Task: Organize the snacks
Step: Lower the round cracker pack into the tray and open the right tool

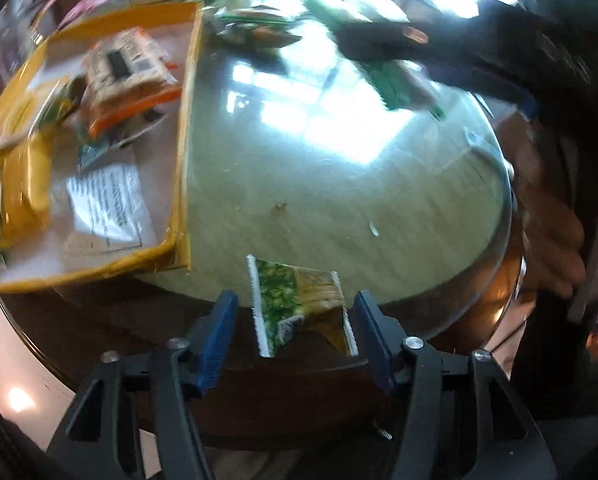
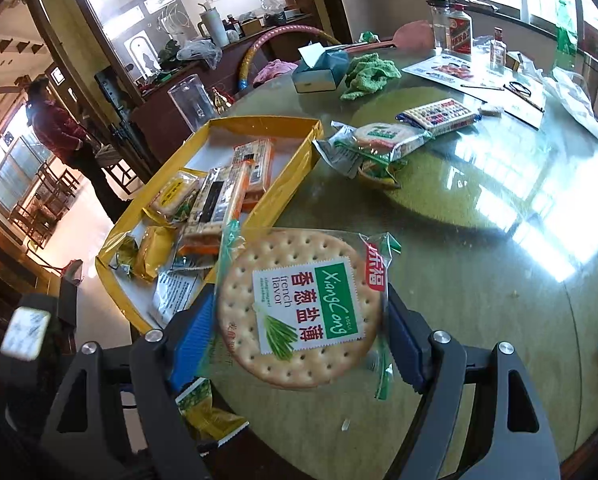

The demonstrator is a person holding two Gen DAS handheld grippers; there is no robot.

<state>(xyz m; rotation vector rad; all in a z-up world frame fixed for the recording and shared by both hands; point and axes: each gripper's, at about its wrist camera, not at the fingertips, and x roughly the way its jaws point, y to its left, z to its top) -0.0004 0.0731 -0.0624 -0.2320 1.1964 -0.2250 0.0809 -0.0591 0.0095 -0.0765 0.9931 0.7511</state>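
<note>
In the left wrist view my left gripper [image 1: 297,300] points down at the table's near edge. A small green-and-yellow snack packet [image 1: 299,308] lies between its blue pads [image 1: 219,340]. A gap shows on the packet's left side, so the jaws stand open around it. My right gripper [image 2: 299,300] is shut on a round cracker pack [image 2: 299,308] with a green-and-white label, held above the table. That same gripper [image 1: 379,40] appears dark and blurred at the upper right of the left wrist view. The yellow tray [image 2: 299,160] holds several snack packs.
More snack packs [image 2: 387,136] lie on the glass-topped round table [image 2: 479,260], with a green cloth [image 2: 371,74], a tissue box [image 2: 319,72] and bottles [image 2: 459,32] behind. A clear cup [image 2: 191,100] stands beyond the tray. A person [image 2: 59,128] stands far left.
</note>
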